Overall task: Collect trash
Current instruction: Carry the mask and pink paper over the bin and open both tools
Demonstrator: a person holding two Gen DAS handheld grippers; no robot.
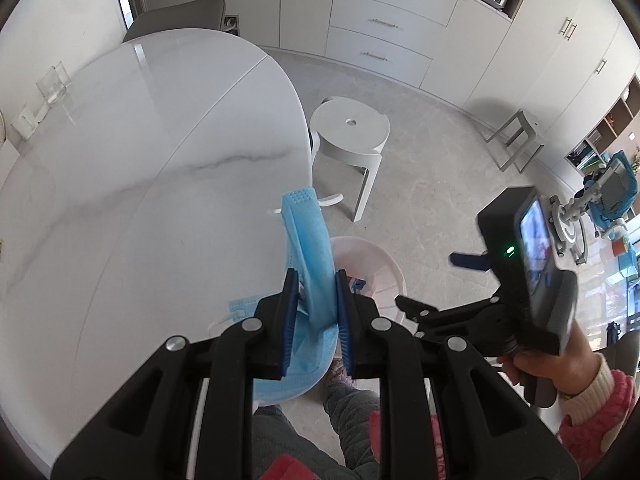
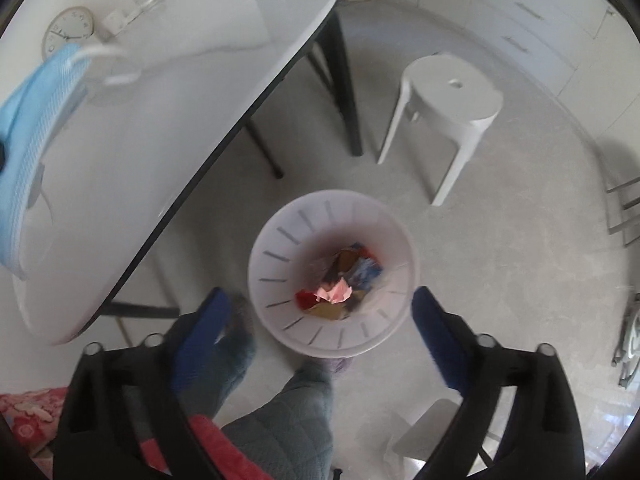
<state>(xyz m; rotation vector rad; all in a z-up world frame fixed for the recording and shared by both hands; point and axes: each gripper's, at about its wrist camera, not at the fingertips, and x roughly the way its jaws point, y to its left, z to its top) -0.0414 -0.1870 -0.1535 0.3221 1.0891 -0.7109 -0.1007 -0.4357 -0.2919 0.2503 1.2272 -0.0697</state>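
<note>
The left gripper [image 1: 318,280] has its blue-padded jaws clamped on a pale blue face mask [image 1: 310,240], soft pleated fabric folded into a limp strip that stands up between the pads, its embossed end topmost and its lower part bunched beneath the black linkage. It hangs at the curved edge of the glossy white marble-look table [image 1: 140,160], whose top carries faint grey veins. Just past that edge on the floor sits the round white plastic bin [image 2: 334,272], its sloped wall cut with narrow slits; crumpled wrappers [image 2: 340,280] in red, pink, blue and brown lie at the bottom. The right gripper [image 2: 322,304] is over the bin with its jaws spread wide, one blue pad at either side of the rim and nothing between them; the view here is slightly blurred. Beyond stands a smooth white moulded stool [image 2: 450,104] with a small hole in its round seat, on a matt grey stone-patterned floor. Quilted grey trouser legs [image 2: 288,412] and a red patterned sleeve [image 1: 596,412] belong to the person holding the tools.
</note>
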